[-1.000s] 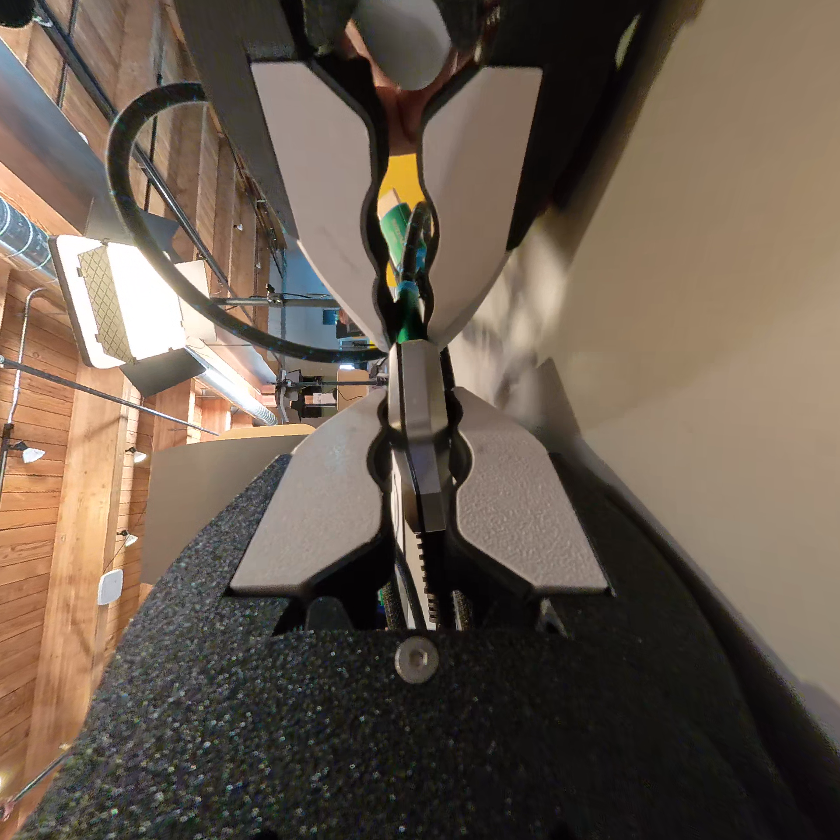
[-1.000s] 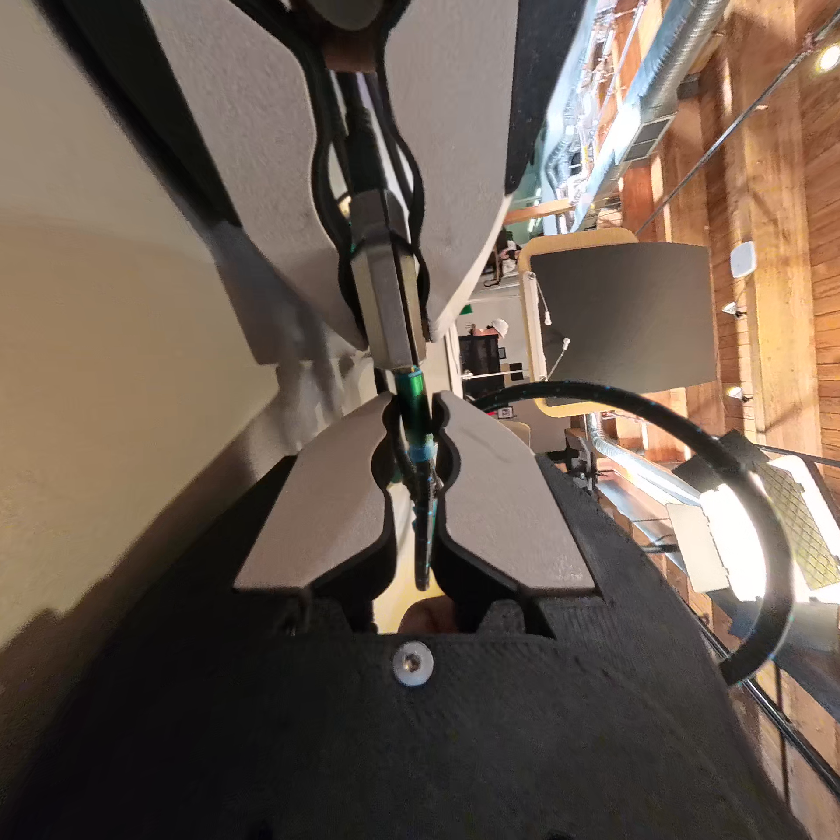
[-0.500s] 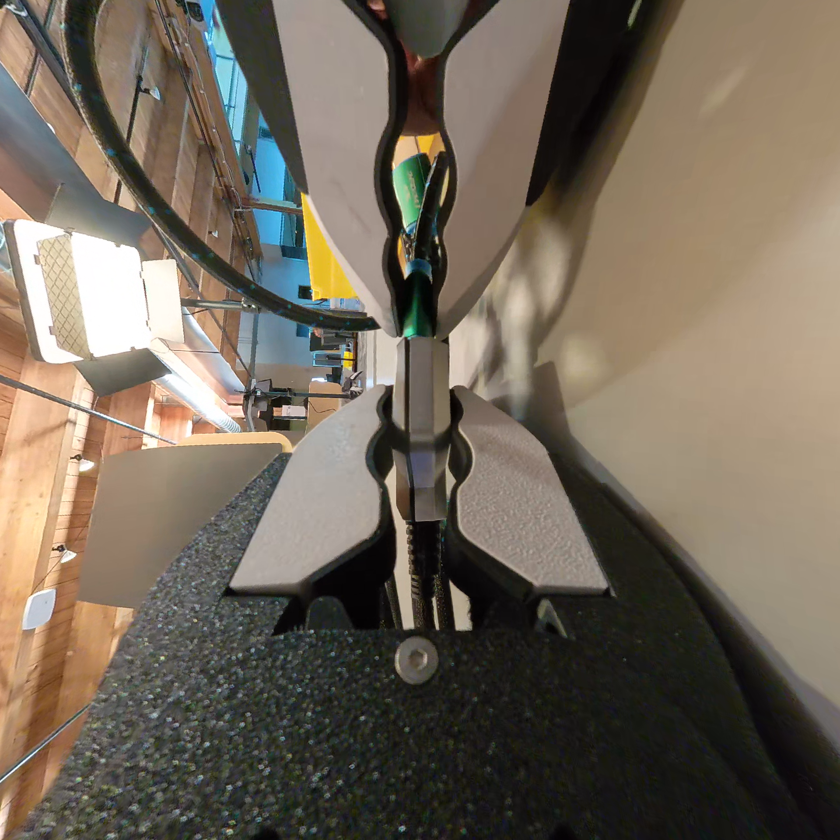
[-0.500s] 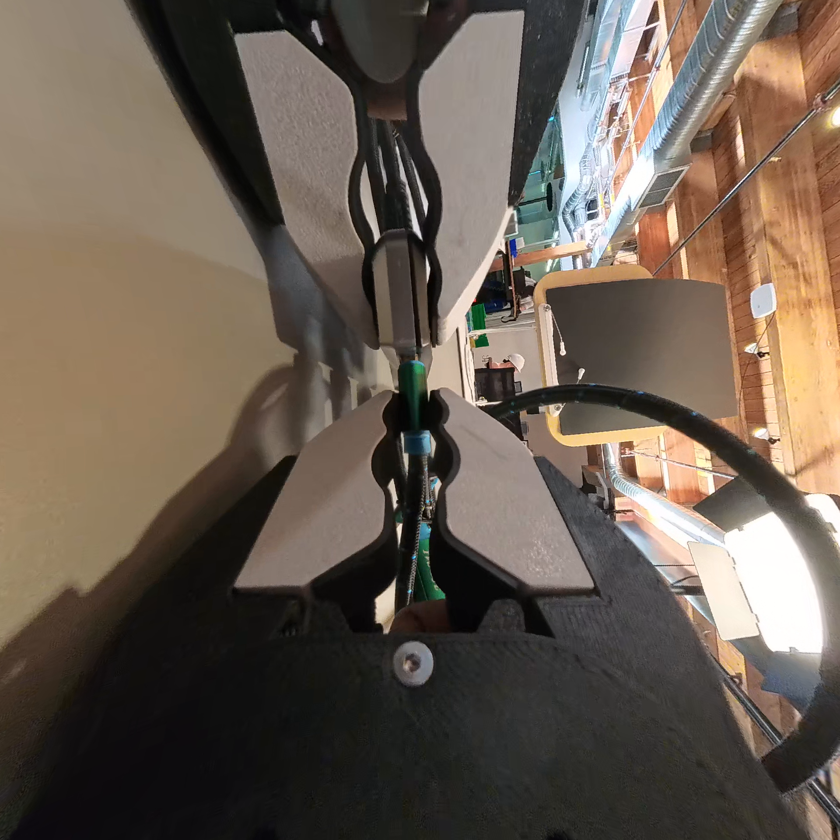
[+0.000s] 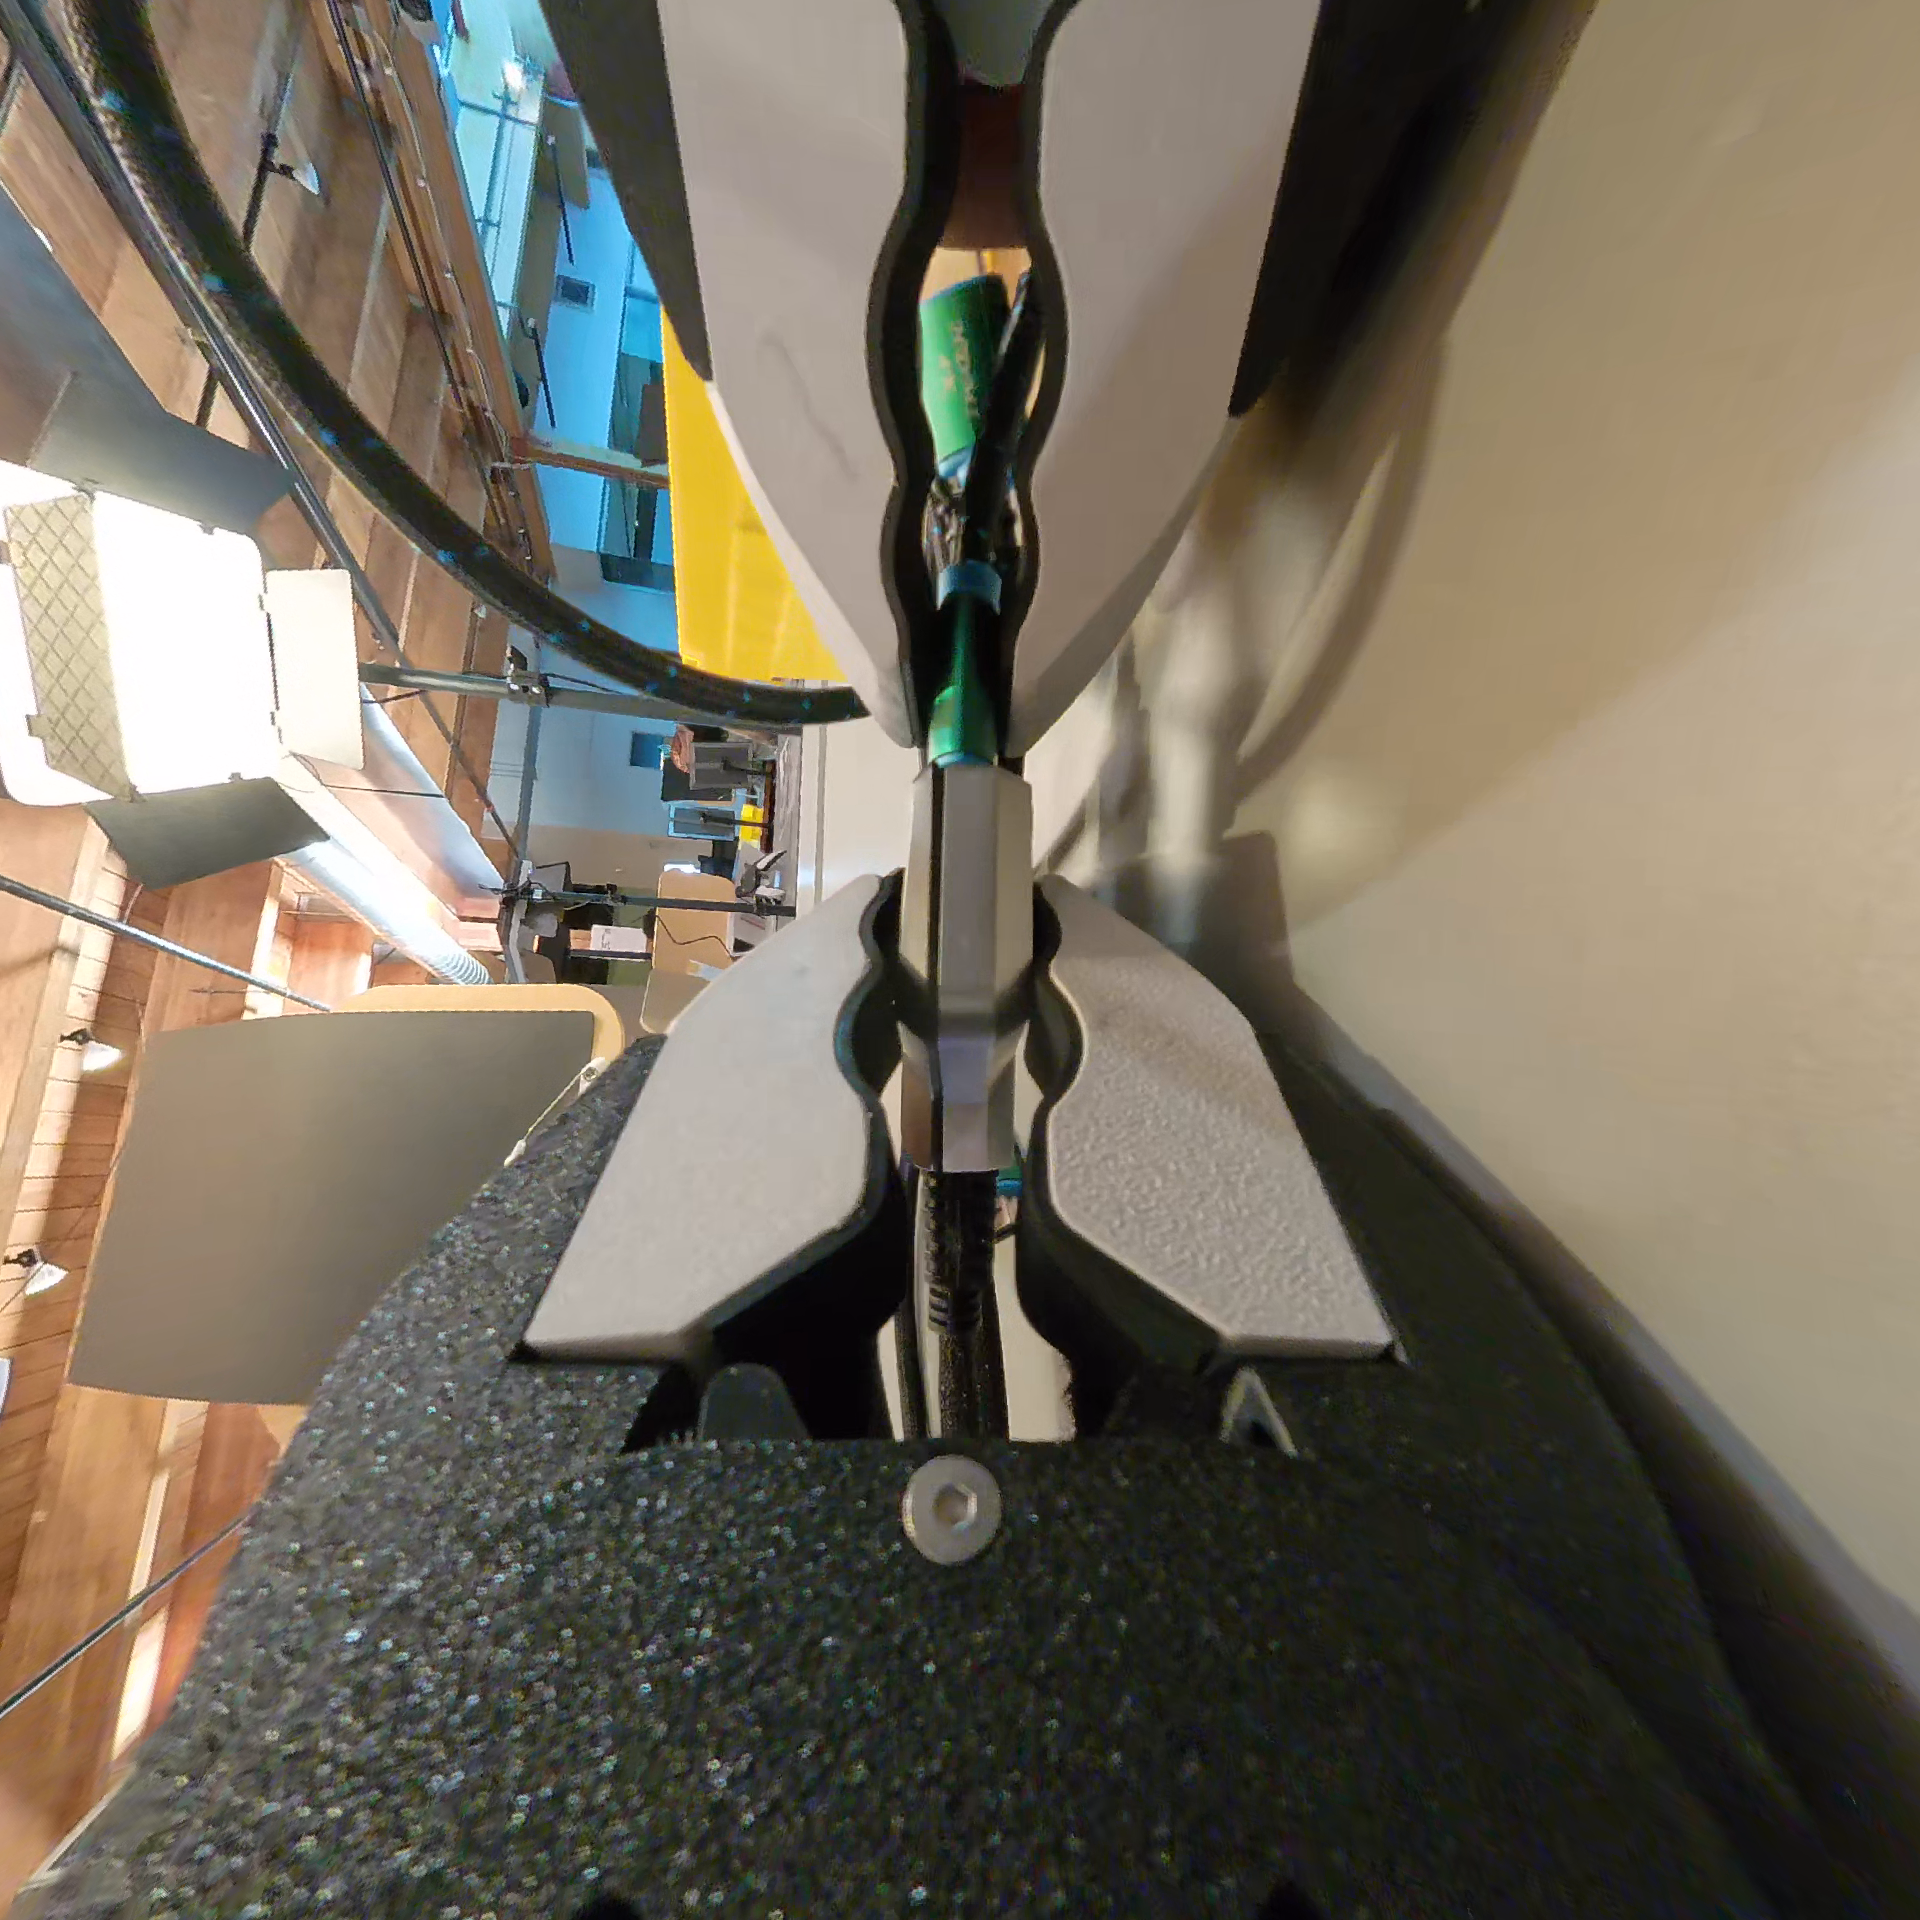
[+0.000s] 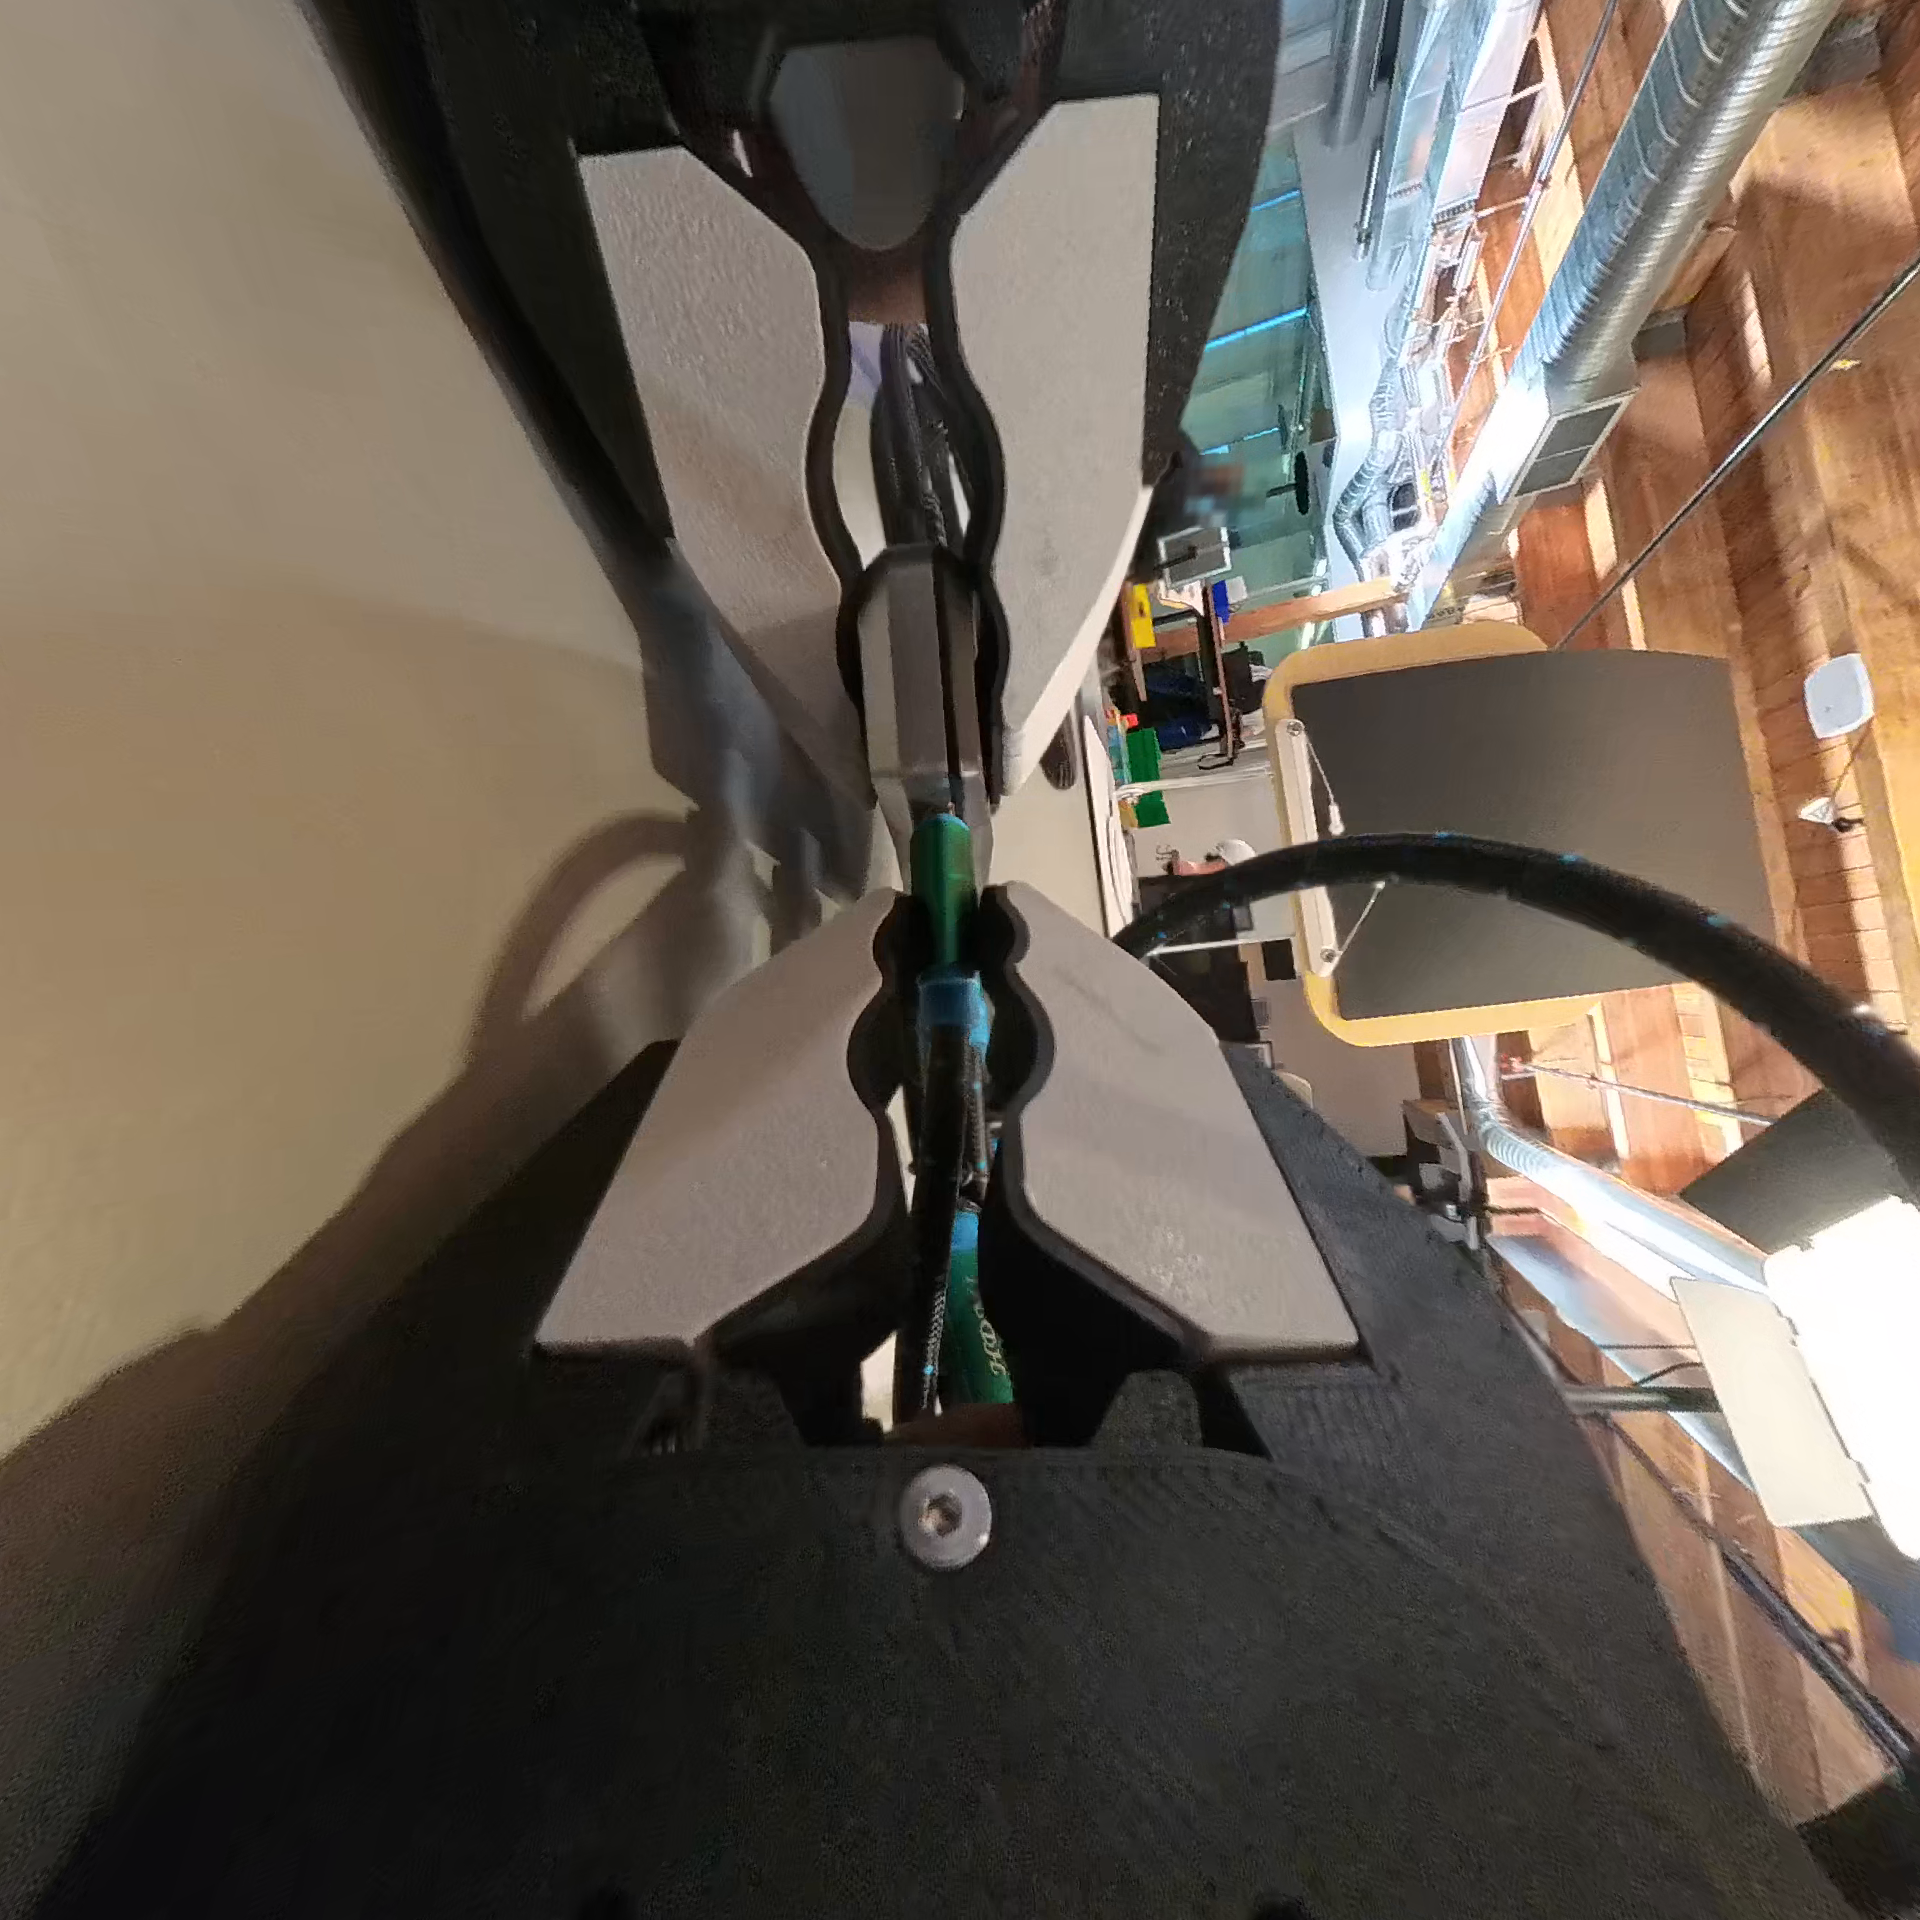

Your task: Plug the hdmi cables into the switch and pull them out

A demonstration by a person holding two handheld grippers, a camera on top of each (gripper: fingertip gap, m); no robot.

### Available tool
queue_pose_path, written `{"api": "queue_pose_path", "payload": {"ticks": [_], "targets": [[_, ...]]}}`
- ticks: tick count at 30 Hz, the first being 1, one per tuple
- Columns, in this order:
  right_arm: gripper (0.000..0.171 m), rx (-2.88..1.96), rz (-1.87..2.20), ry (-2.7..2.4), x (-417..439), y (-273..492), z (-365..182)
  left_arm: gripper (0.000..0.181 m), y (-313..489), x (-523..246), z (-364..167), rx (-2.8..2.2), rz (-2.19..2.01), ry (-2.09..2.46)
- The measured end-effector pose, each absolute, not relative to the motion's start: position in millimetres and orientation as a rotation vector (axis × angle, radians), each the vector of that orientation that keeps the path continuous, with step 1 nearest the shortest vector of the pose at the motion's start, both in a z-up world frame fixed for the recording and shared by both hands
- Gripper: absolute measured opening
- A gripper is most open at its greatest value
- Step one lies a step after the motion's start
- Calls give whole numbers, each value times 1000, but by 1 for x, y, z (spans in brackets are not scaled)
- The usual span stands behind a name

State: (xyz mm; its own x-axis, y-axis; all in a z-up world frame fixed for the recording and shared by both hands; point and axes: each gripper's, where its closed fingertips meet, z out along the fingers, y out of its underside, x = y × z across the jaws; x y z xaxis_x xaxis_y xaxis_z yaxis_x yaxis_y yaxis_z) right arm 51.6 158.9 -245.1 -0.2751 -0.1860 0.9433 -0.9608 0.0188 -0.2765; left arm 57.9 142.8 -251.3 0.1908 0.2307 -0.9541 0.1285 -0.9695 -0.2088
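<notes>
A cream table (image 5: 1558, 675) fills one side of each view. Both views are turned on their side. The left wrist view has the table on the right, and the right wrist view has it on the left.

A second ago the switch (image 5: 966, 935) sat tilted in the left gripper (image 5: 966, 904). Now it stands straight, in line with the green plug (image 5: 961, 675). The right gripper (image 5: 961, 732) also looks bigger and closer in the left wrist view than it did.

Past the table is a big room with a wood wall (image 5: 62, 1039). A bright lamp (image 5: 135, 634) shines there, beside a dark board (image 5: 312, 1195). A silver duct (image 6: 1662, 156) runs along the far wall.

The two grippers point at each other, tip to tip, close above the table. The left gripper is clamped on the grey metal switch, and a black ribbed tail comes out of the near end of the switch. The right gripper (image 6: 948, 904) is squeezed on the green plug (image 6: 940, 862). The tip of the plug touches the end of the switch (image 6: 914, 686). I cannot tell how far in it goes.

A black cable (image 6: 1558, 883) loops out from the plug into the air on the room side.
</notes>
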Motion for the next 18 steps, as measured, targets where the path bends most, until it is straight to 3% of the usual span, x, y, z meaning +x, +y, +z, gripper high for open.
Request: {"api": "queue_pose_path", "payload": {"ticks": [4, 7, 18], "targets": [[12, 1176, 1323, -1590, 43, 162, -243, 23, 137, 59, -251, -2370, 1921, -407], [12, 1027, 1399, -1608, 10, 178, -226, 22, 83, 81, -241, -2332, 2013, -691], [12, 970, 1424, -1544, 10, 181, -216, 21, 68, 81, -243, -2345, 2028, -818]]}}
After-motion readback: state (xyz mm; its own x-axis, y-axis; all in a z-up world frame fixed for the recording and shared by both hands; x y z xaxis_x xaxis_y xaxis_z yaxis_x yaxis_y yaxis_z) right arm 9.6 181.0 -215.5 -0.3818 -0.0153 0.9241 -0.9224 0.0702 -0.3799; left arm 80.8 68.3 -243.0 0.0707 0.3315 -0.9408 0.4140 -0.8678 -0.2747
